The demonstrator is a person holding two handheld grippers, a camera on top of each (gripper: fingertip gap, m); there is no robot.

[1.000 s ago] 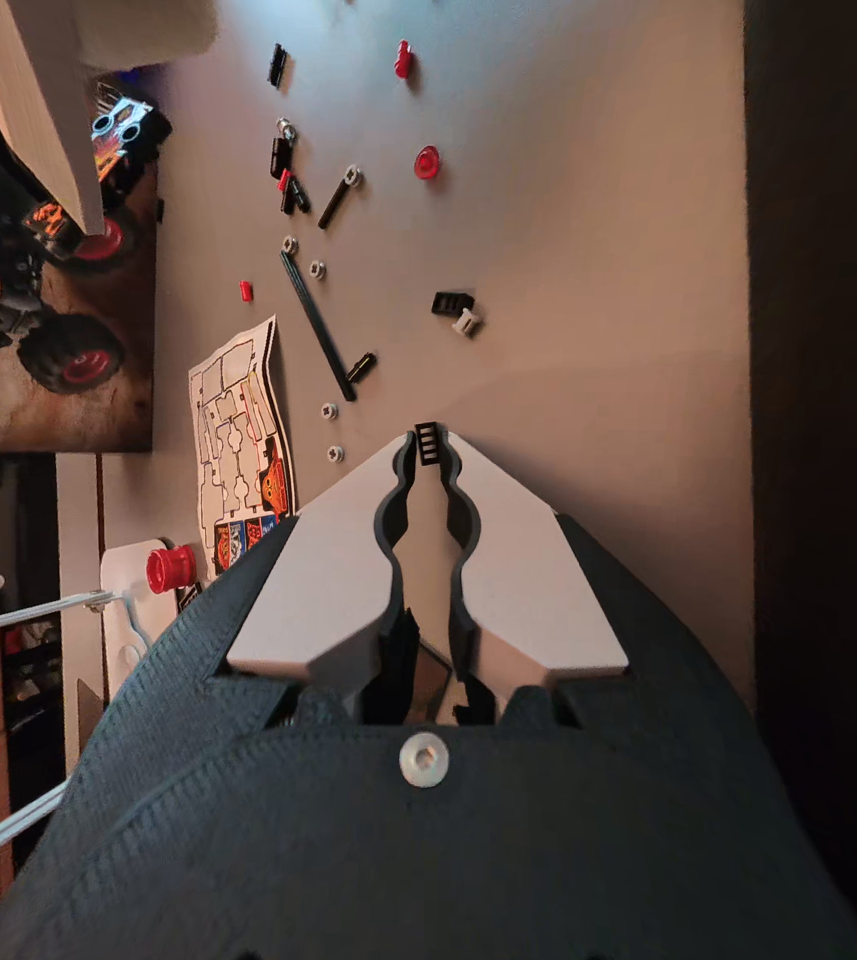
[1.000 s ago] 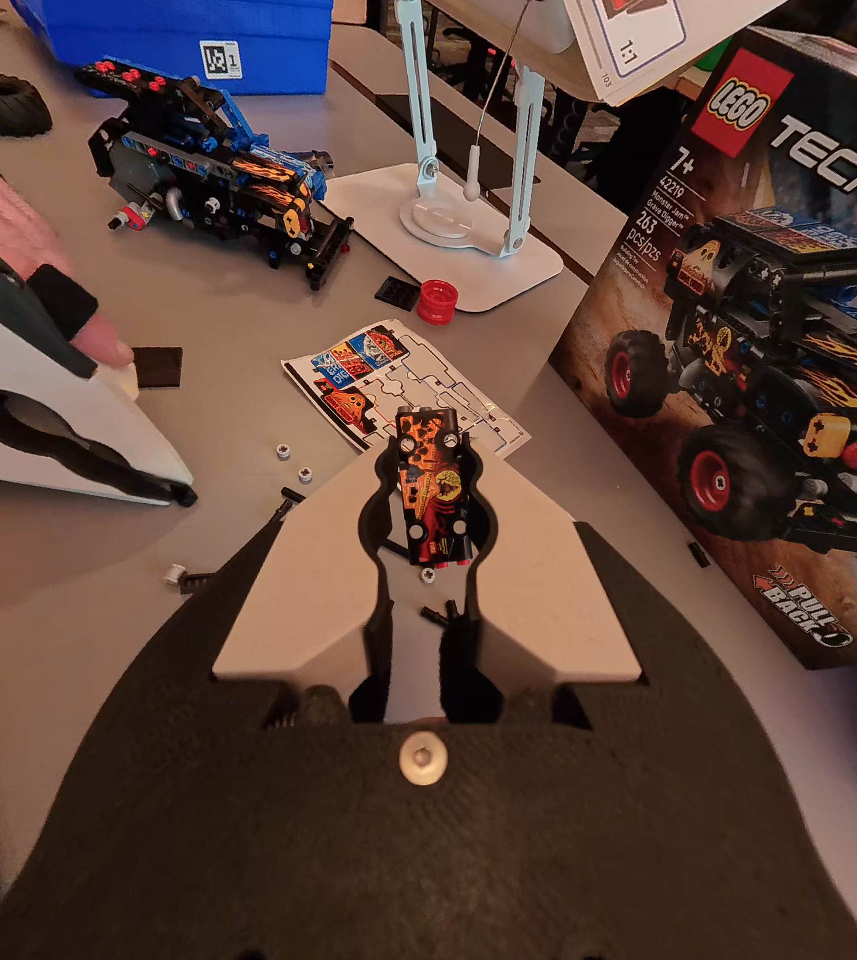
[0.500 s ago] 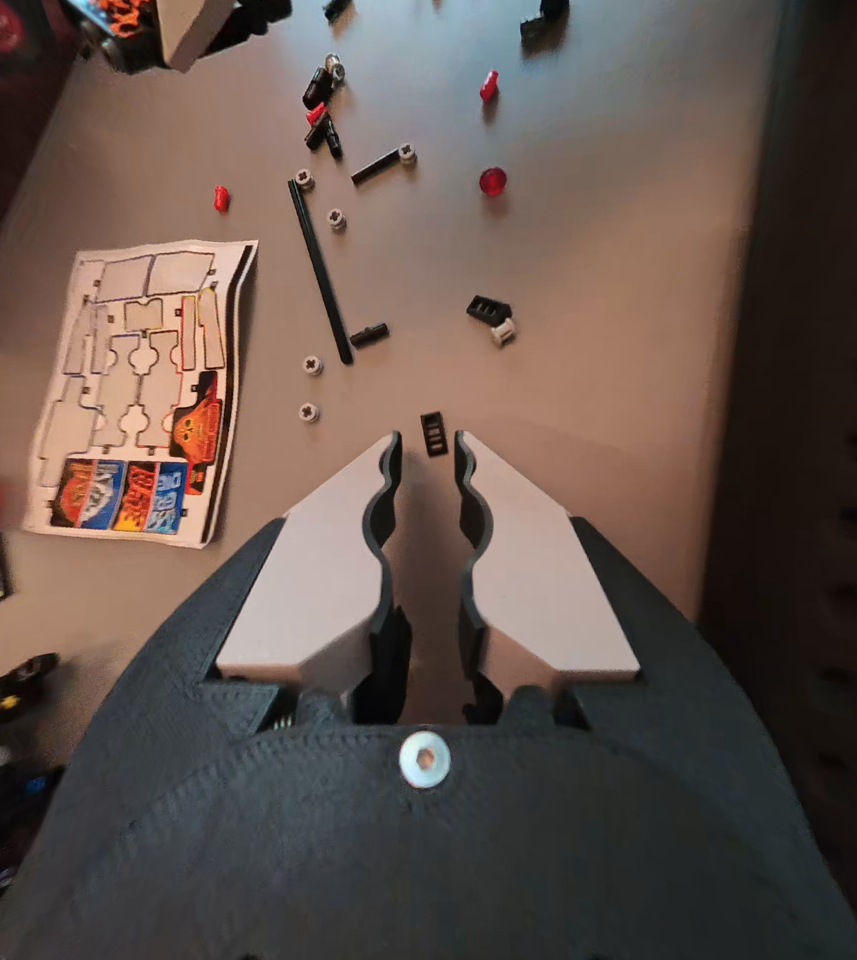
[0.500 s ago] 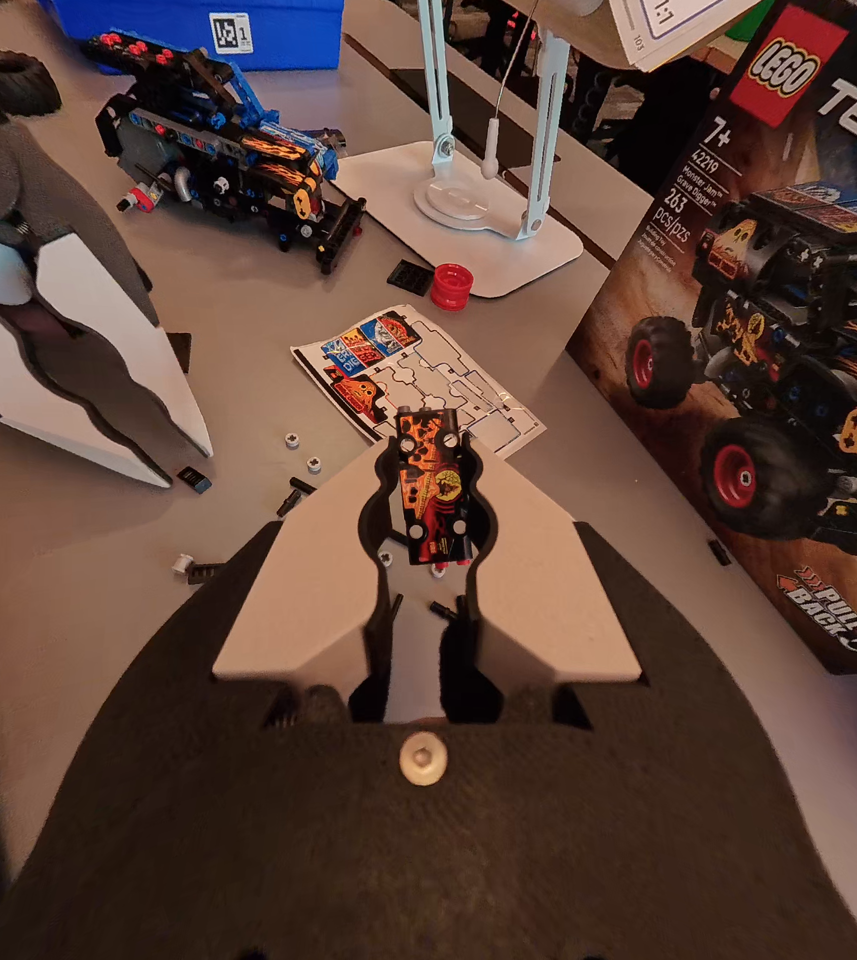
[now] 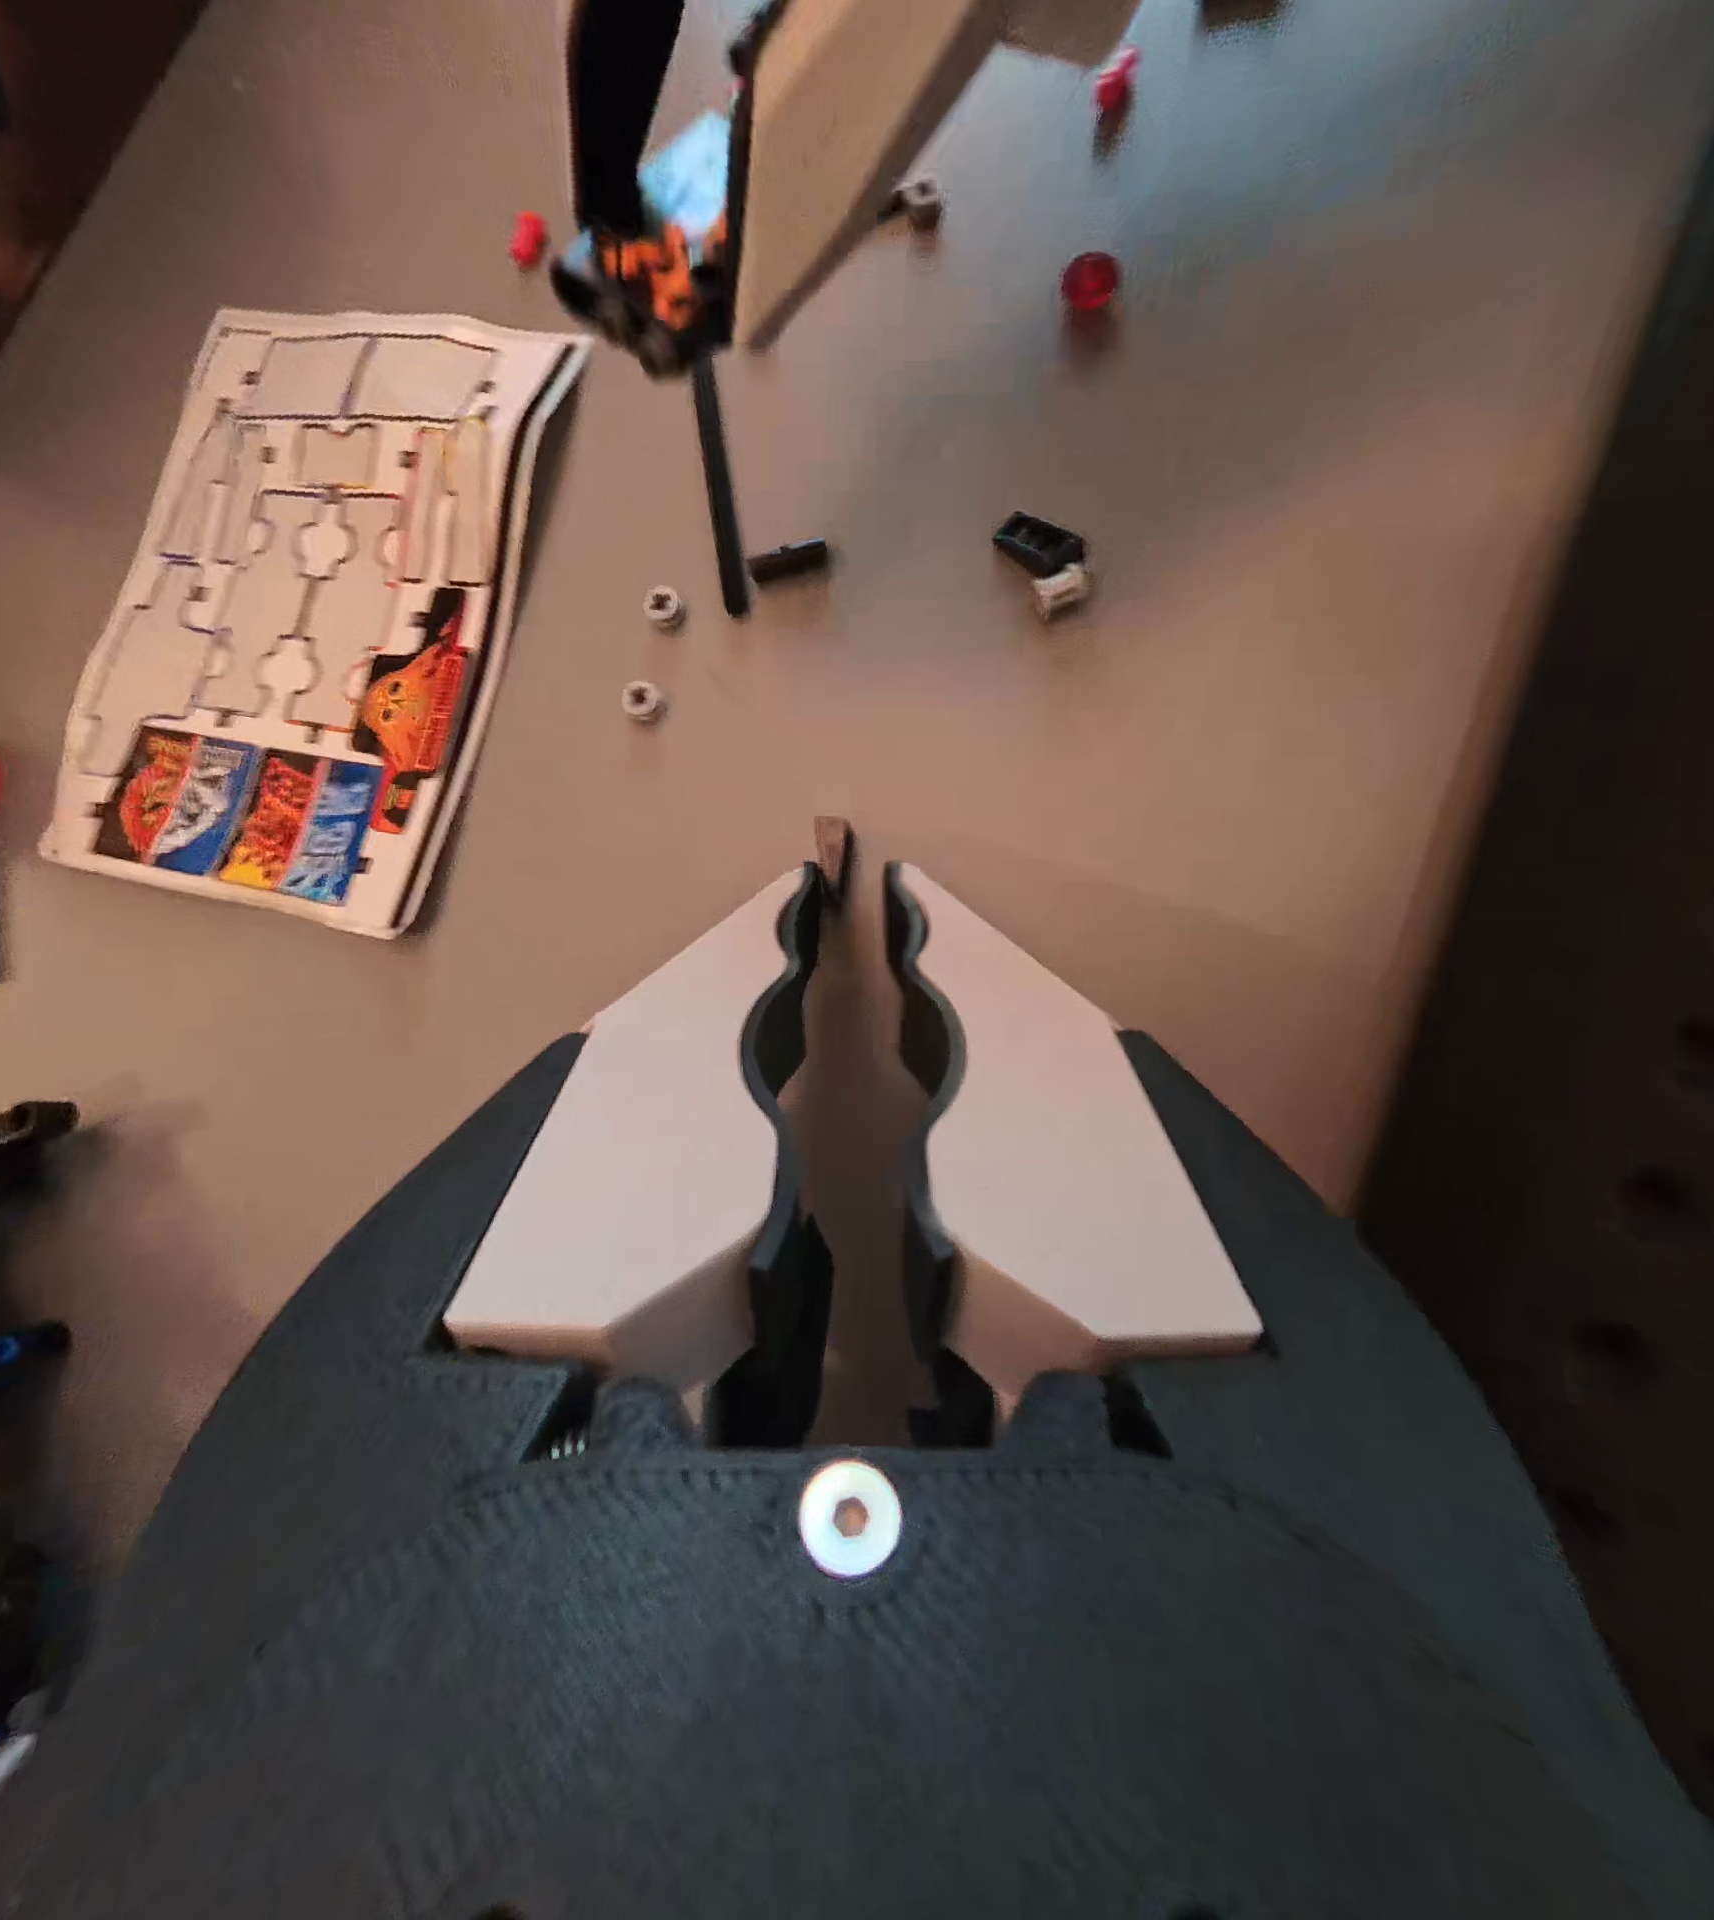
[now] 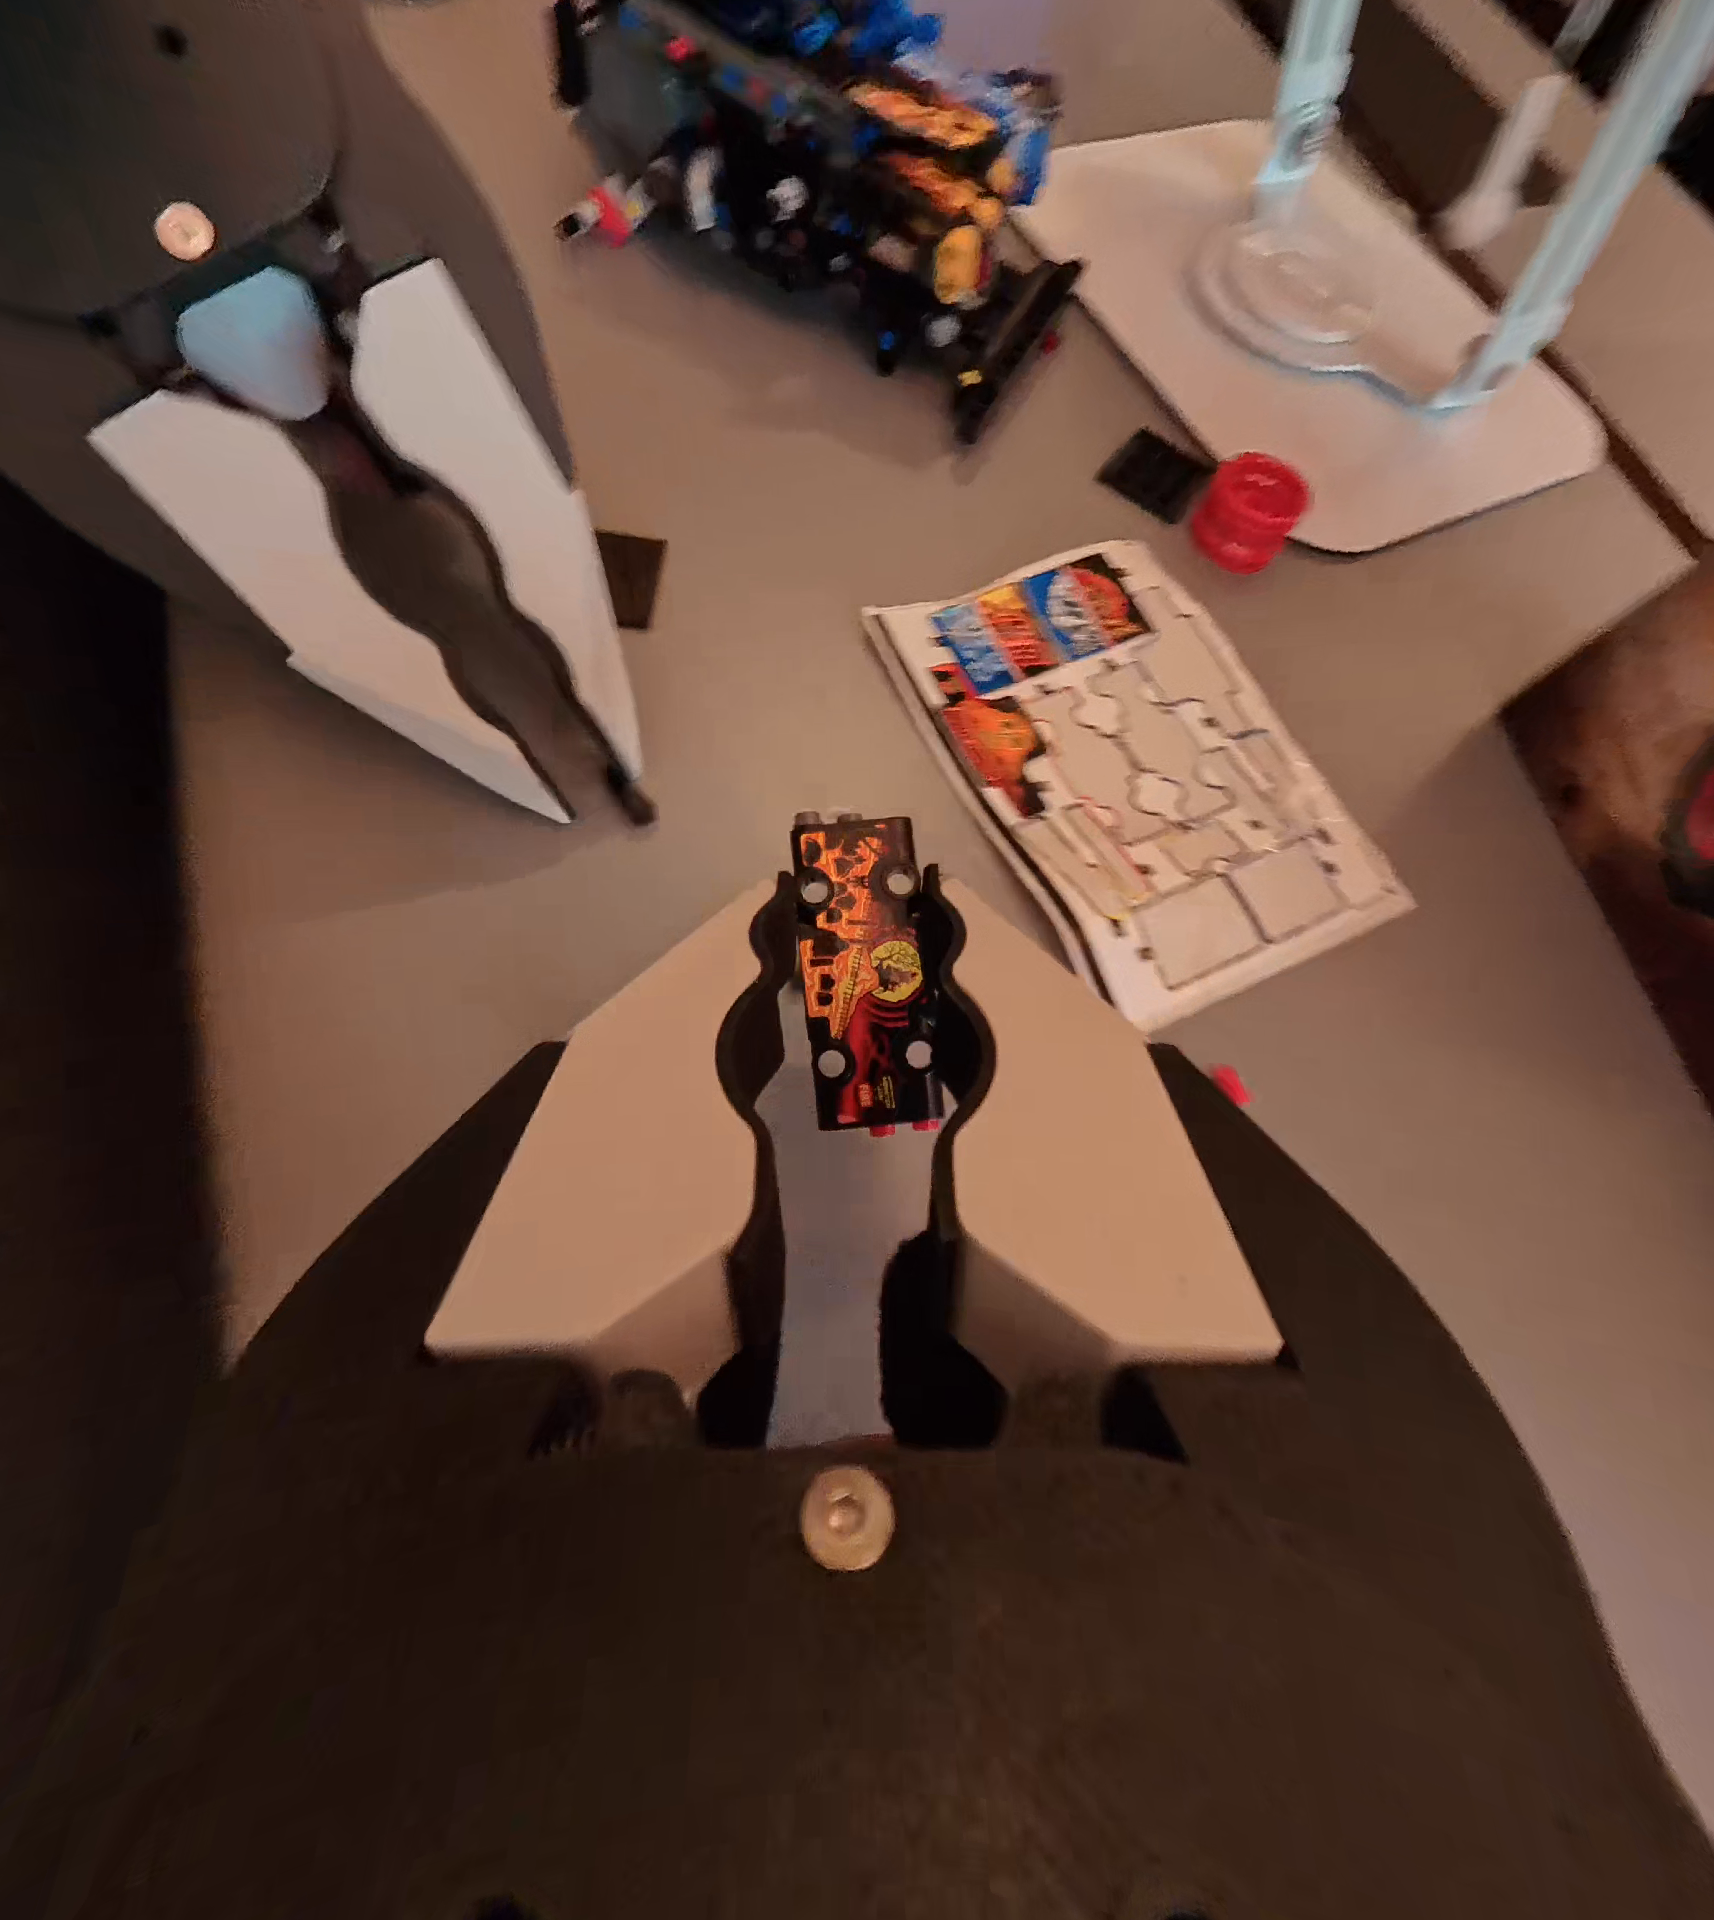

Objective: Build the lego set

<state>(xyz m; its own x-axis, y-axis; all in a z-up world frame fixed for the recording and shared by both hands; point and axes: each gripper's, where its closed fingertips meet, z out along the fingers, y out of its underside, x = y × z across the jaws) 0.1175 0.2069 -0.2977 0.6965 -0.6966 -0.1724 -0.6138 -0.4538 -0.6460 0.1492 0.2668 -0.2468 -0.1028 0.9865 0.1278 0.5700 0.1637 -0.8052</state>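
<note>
At frame centre, the right gripper point(image 6: 858, 899) clamps the flame panel point(image 6: 858, 977). The left gripper point(image 5: 848, 883), jaws slightly apart, reaches for a small dark piece point(image 5: 832, 847) at its tips; closing on it seems next.

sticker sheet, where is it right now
The sticker sheet lies flat on the table, just right of the right tool, with the red wheel hub beyond it.

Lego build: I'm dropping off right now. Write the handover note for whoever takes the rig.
Right gripper: shut on the flame-stickered panel.
Left gripper: jaws slightly apart, small dark piece at its tips, apparently unclamped.
Done: partly built truck, on the table beyond the mostly peeled sticker sheet.
Left: panel onto truck; black axle and grey bushes lie loose.
</note>
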